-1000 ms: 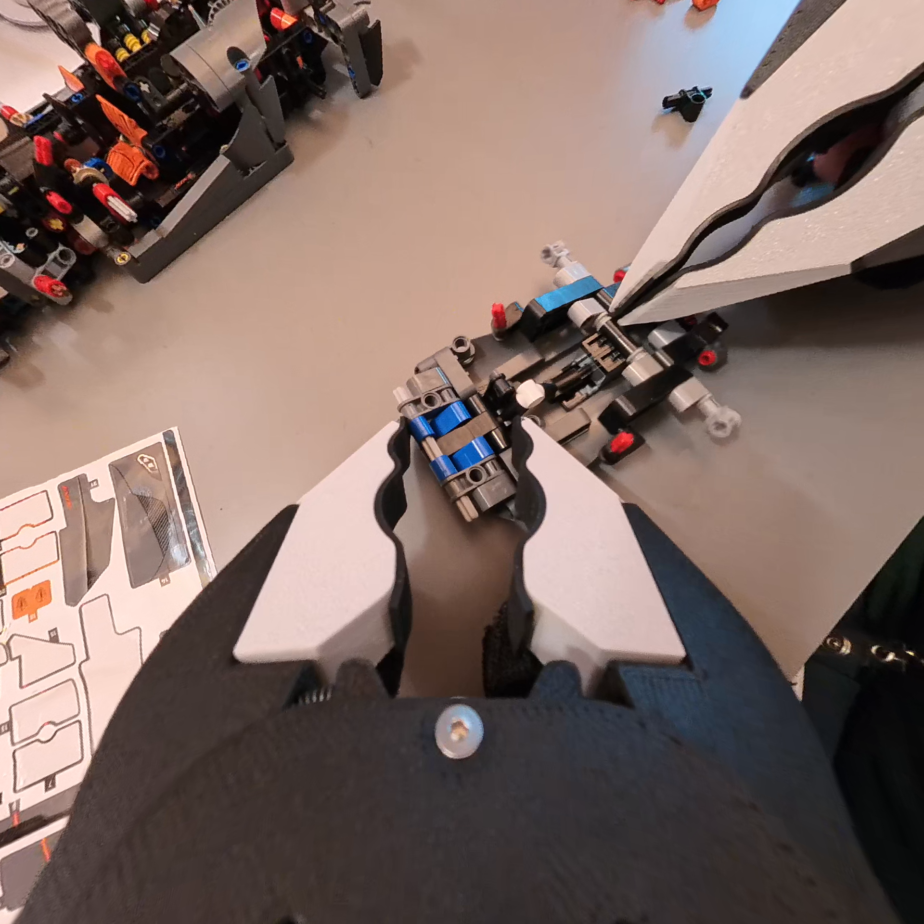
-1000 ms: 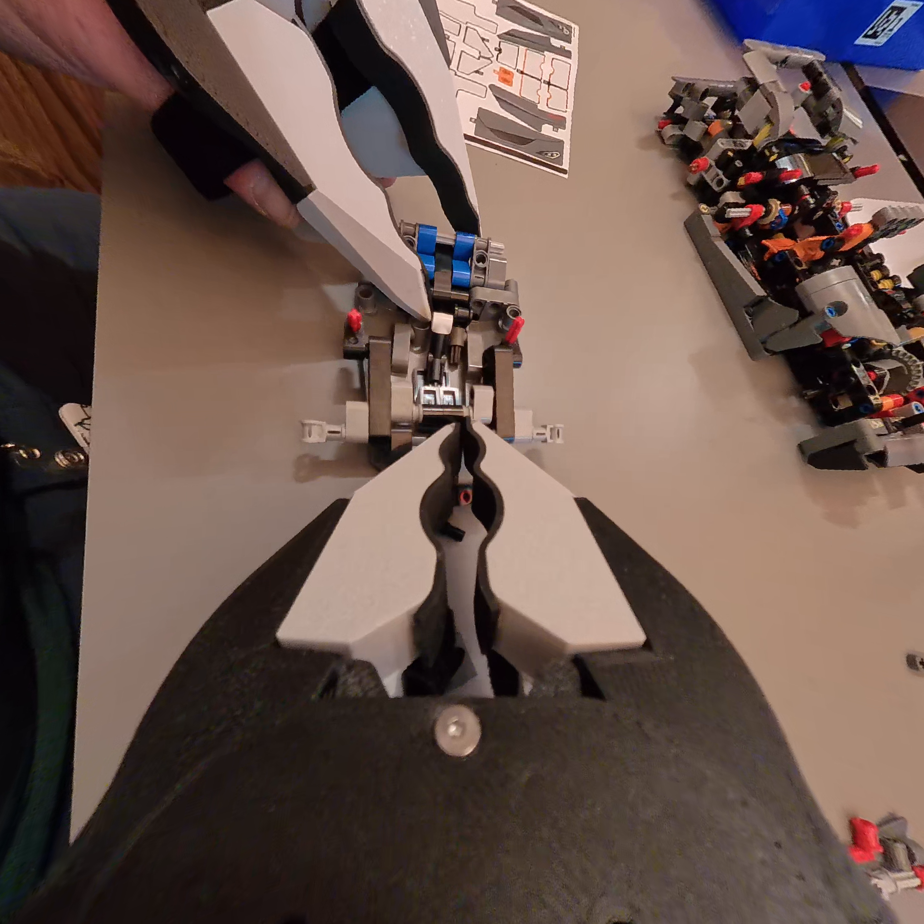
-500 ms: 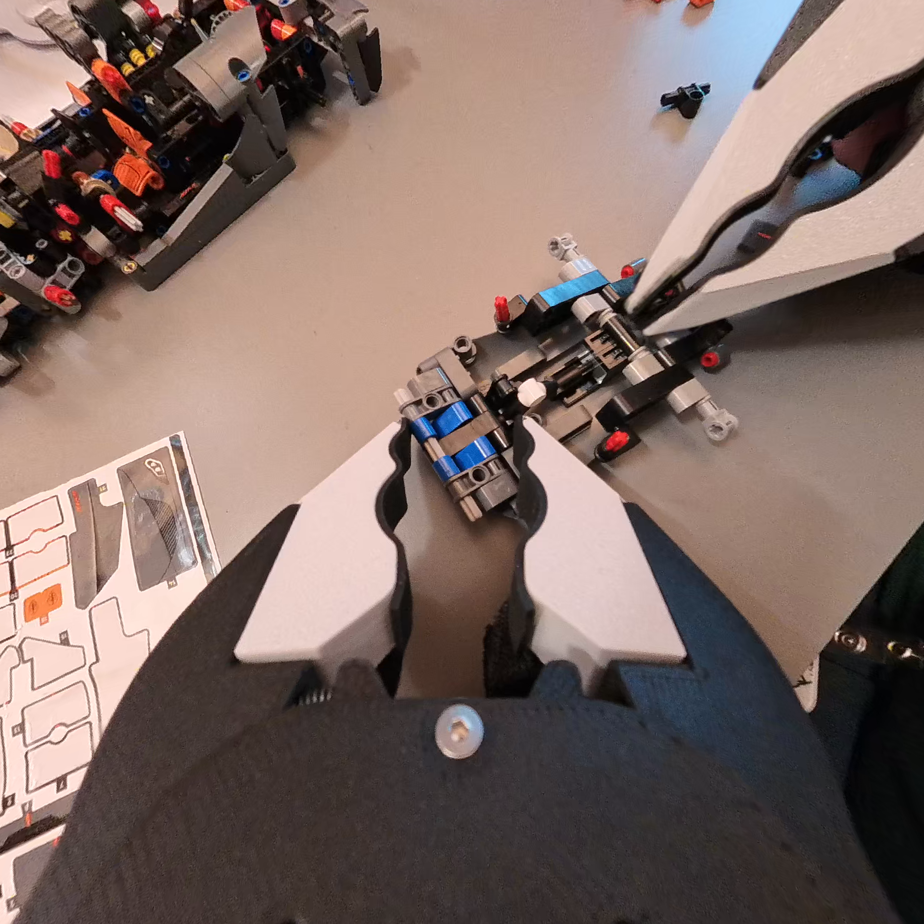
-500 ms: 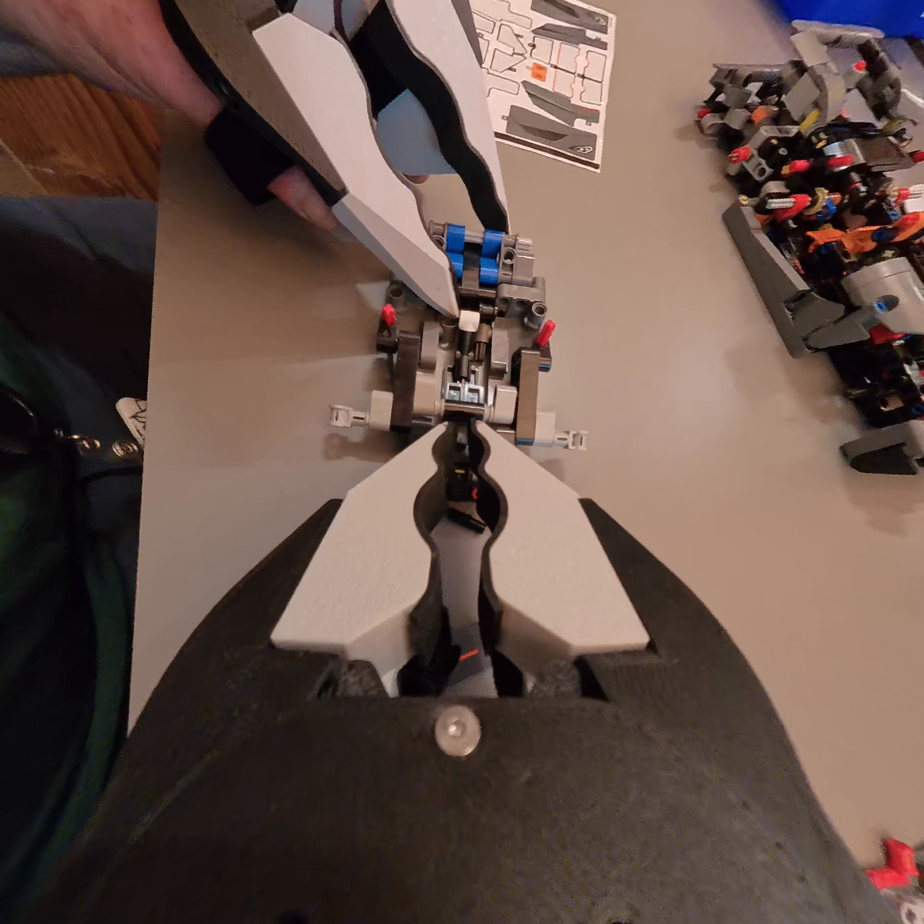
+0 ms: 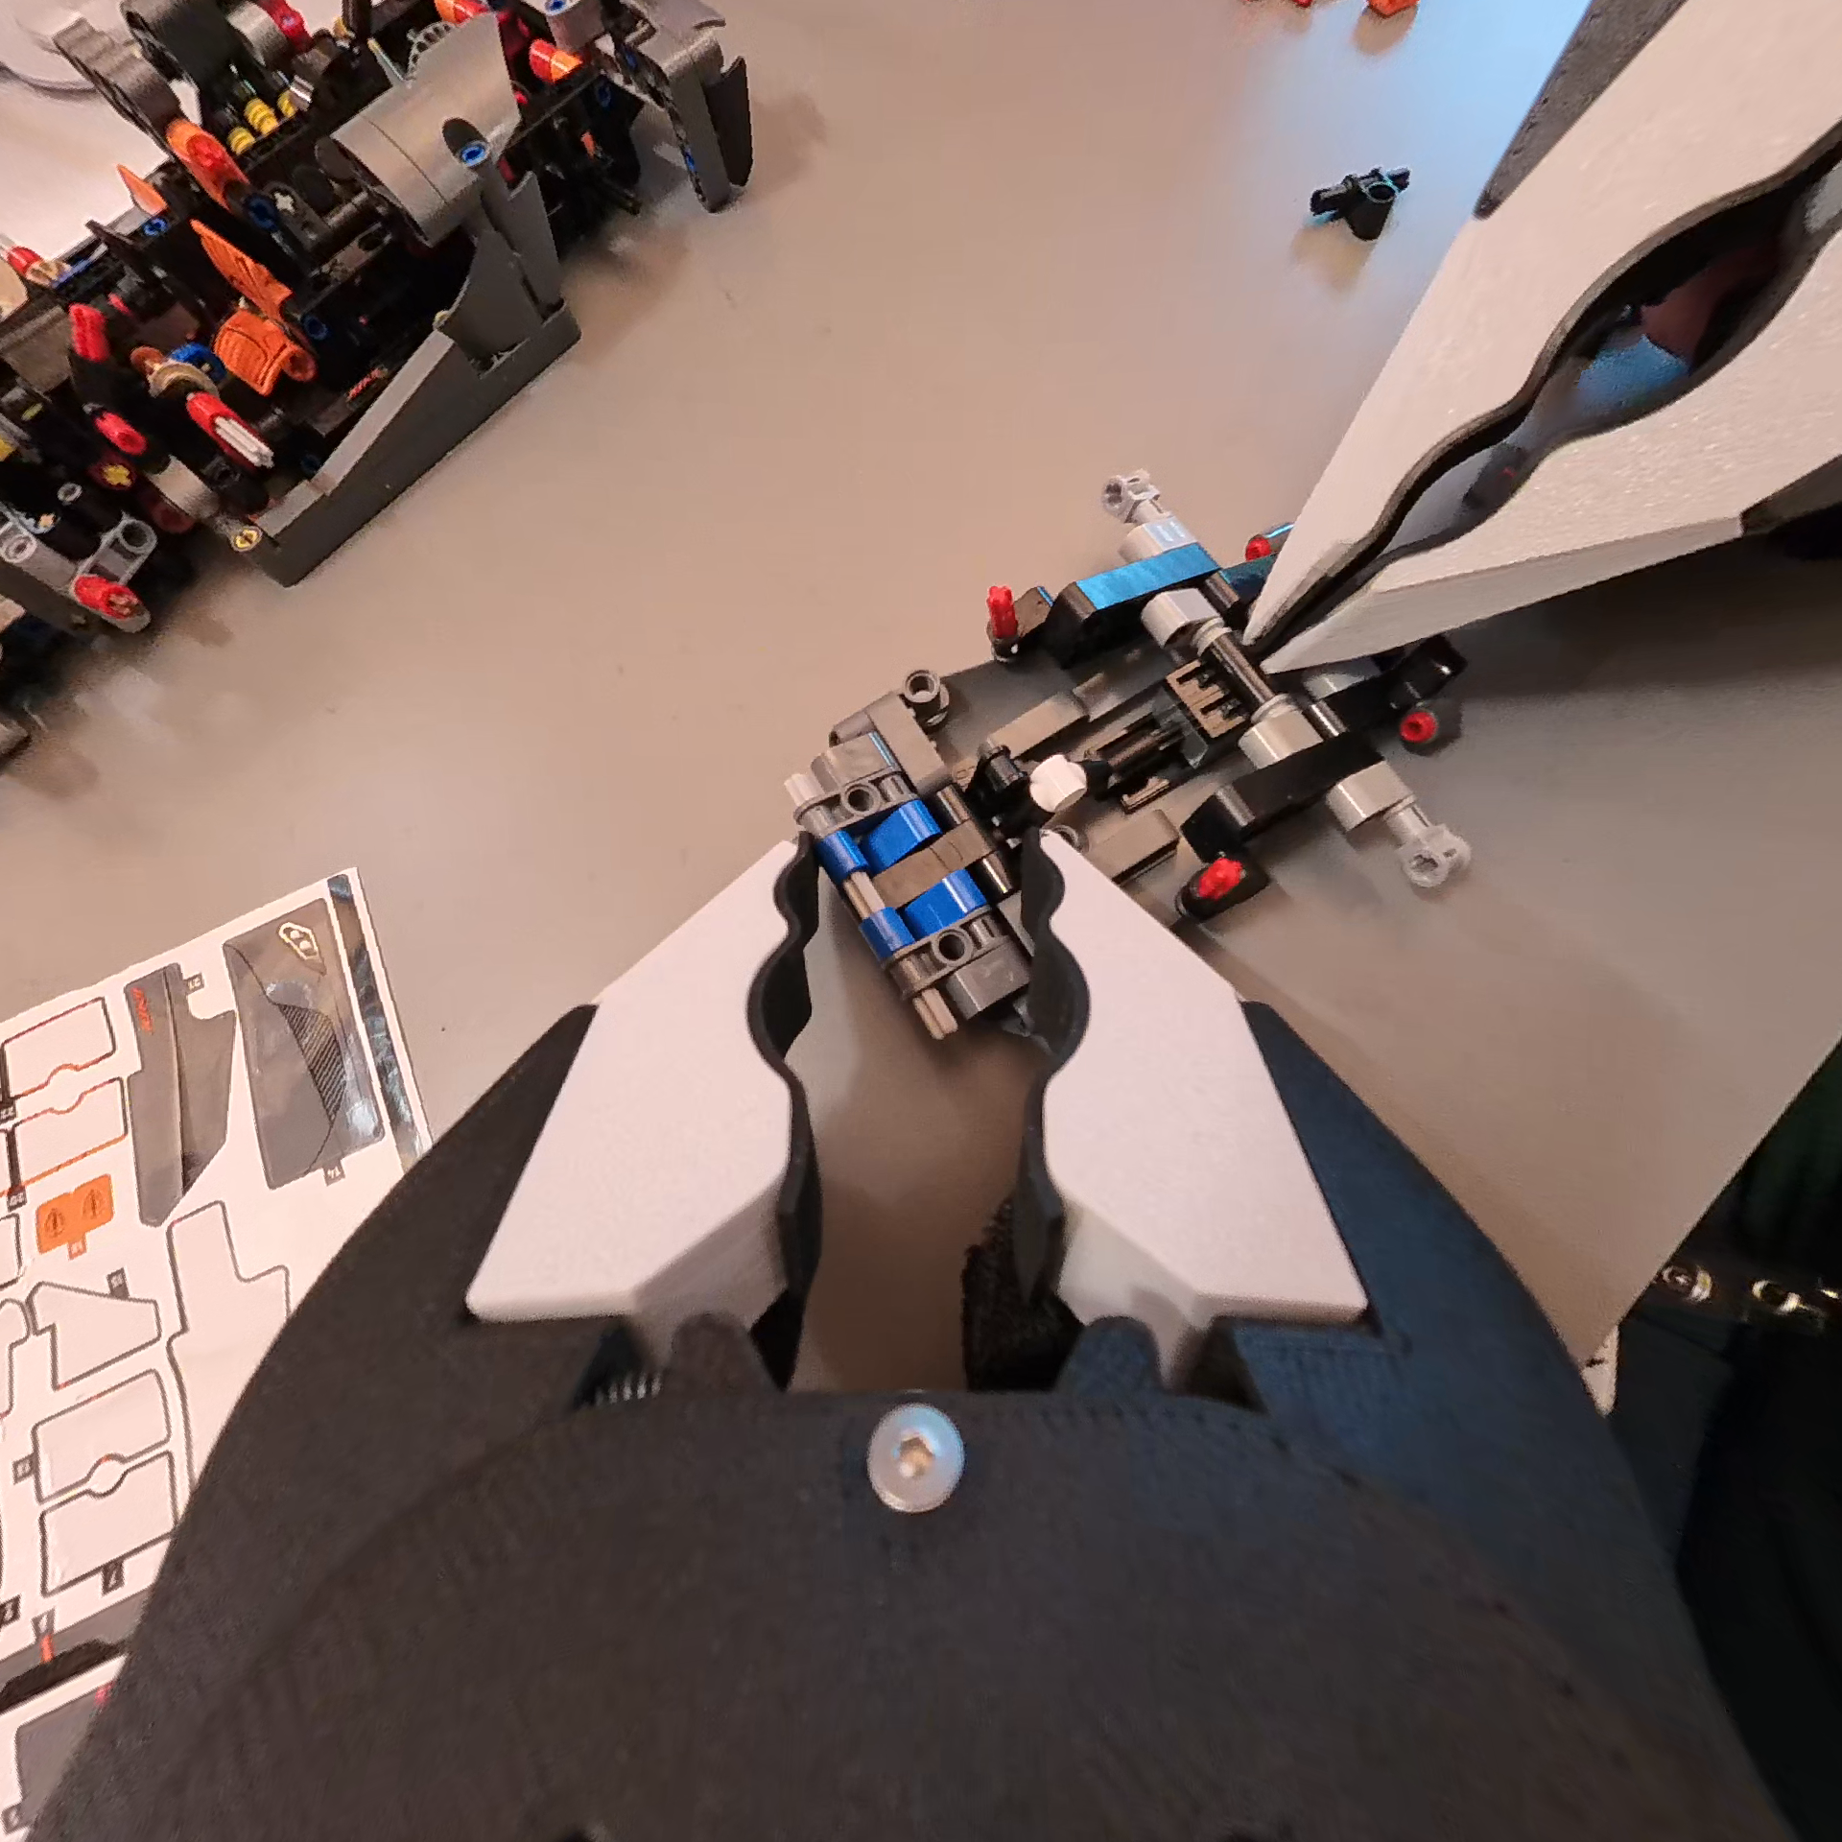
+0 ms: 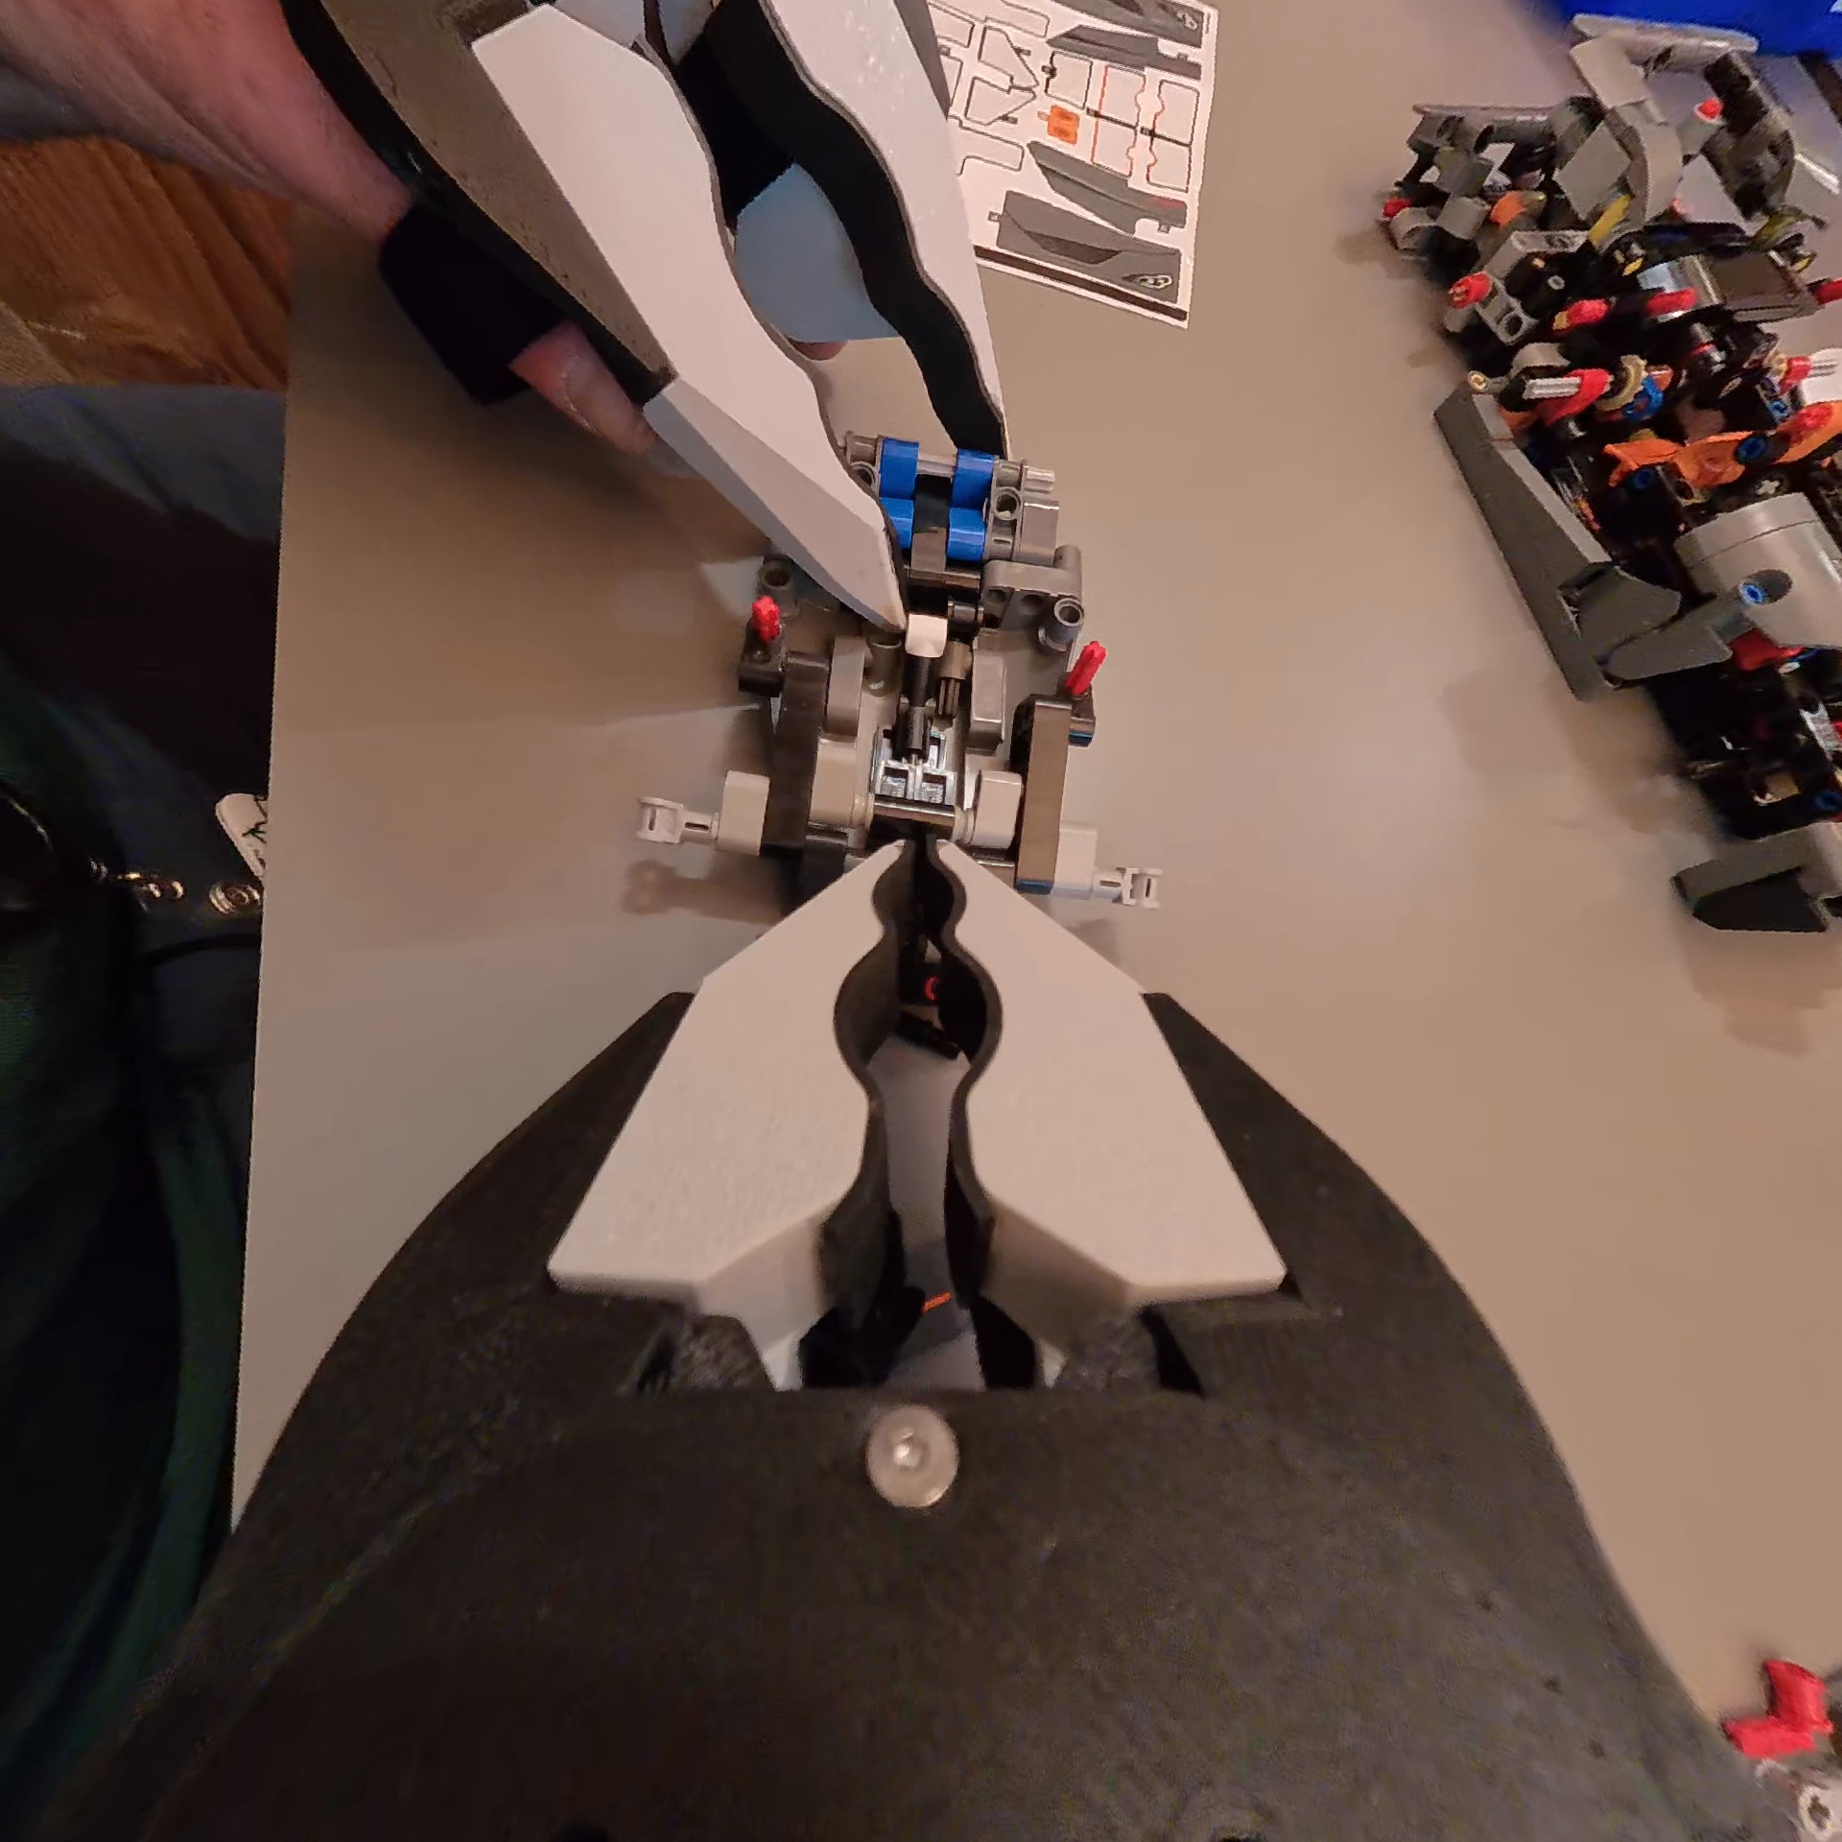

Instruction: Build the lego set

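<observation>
Fingers of the left gripper [image 5: 917, 877] are bracing the small lego subassembly [image 5: 1076, 787], spread either side of its blue-and-grey block end and touching it, which reads as grasping that block. That subassembly is lying flat on the grey bench [image 5: 897, 419], near the bench's edge. At its opposite end, the right gripper [image 6: 919, 855] is working with its fingers nearly clenched, their tips meeting at the dark cross axle [image 5: 1231, 648]; a small black piece shows in the gap behind the tips, though whether it is being pinched cannot be told. The step in hand appears to be seating a part at that axle, so the next move is probably calling for a straight, steady push while the left side is holding firm. Parts are hard glossy plastic: round sleeves, pin-holed beams, red pegs. Beyond the subassembly, a matte sticker sheet [image 5: 150, 1146] is lying flat, and farther off the large lego model [image 5: 279, 249] is standing.
</observation>
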Demonstrator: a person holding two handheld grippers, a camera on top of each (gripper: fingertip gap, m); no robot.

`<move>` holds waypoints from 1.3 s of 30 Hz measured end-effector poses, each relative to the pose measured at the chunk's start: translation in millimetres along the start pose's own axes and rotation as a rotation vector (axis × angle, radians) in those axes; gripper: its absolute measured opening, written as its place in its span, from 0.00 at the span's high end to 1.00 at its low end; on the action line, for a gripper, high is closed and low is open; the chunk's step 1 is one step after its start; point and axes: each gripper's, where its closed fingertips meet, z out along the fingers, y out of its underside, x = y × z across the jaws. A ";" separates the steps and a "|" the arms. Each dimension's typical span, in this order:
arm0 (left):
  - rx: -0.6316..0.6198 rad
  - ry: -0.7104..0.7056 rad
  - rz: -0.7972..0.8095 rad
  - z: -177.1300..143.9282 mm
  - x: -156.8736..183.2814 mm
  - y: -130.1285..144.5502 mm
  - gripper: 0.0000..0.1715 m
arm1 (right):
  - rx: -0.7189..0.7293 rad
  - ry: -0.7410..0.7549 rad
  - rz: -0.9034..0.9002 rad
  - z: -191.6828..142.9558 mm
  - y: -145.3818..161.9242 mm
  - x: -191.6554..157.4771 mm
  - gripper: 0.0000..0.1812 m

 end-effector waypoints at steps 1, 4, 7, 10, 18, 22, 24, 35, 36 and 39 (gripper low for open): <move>0.000 -0.001 0.001 0.0 0.1 0.0 0.78 | -0.003 0.003 -0.001 0.2 0.1 0.2 1.00; -0.001 0.000 -0.002 0.0 0.1 0.0 0.78 | -0.003 0.016 -0.008 0.6 0.1 0.3 1.00; -0.001 -0.005 -0.002 -0.2 0.2 0.2 0.78 | 0.007 0.021 -0.002 0.8 0.1 0.2 1.00; -0.002 -0.003 -0.006 -0.2 0.2 0.3 0.78 | 0.007 0.031 -0.018 1.1 -0.1 0.3 1.00; -0.004 -0.013 -0.012 -0.6 -0.1 0.7 0.78 | -0.001 0.104 -0.071 1.4 -0.6 1.7 1.00; -0.005 -0.015 -0.019 -0.9 -0.4 1.0 0.78 | -0.011 0.162 -0.106 1.7 -1.0 2.6 1.00; -0.006 -0.020 -0.026 -1.0 -0.3 1.2 0.78 | -0.016 0.190 -0.115 1.5 -1.2 2.9 1.00; -0.005 -0.034 -0.022 -1.7 0.5 1.4 0.78 | -0.021 0.136 -0.061 0.8 -1.2 1.9 1.00; -0.005 -0.033 -0.022 -1.7 0.5 1.4 0.78 | -0.014 0.110 -0.041 0.7 -1.1 1.2 1.00; -0.003 -0.032 -0.018 -1.5 1.1 1.3 0.78 | -0.011 0.060 -0.012 -1.3 -0.4 0.0 0.97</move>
